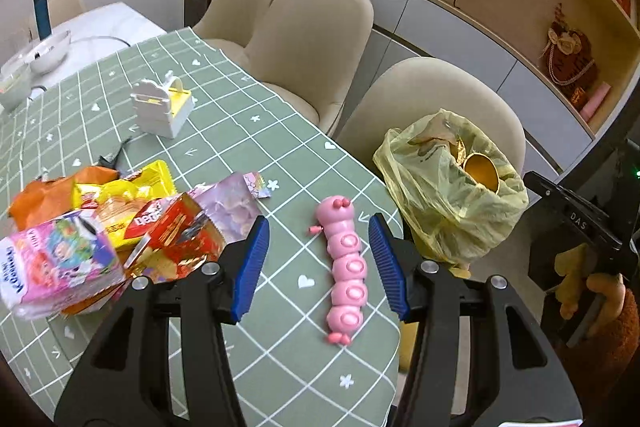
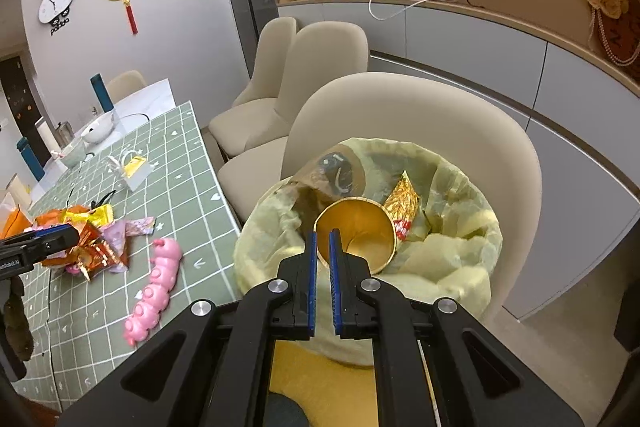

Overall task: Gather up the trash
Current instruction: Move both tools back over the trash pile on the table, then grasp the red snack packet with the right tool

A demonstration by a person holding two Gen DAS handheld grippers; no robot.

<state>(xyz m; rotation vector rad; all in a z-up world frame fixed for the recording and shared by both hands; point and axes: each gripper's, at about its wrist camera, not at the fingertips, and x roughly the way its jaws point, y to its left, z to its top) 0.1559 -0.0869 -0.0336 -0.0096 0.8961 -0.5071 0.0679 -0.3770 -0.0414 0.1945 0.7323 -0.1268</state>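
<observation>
Green checked cloth covers the counter (image 1: 224, 131), with beige chairs (image 1: 312, 39) along its far edge. Left hand-held gripper (image 1: 318, 259): jaws wide apart and empty, held above the counter, a pink caterpillar toy (image 1: 346, 267) lying between its fingers. Just to its left sits a heap of snack wrappers (image 1: 120, 227). Right hand-held gripper (image 2: 323, 281): jaws nearly closed, nothing between them, poised over a yellow trash bag (image 2: 452, 259) directly ahead. Inside the bag lie a gold paper cup (image 2: 360, 231) and a foil wrapper (image 2: 404, 205).
</observation>
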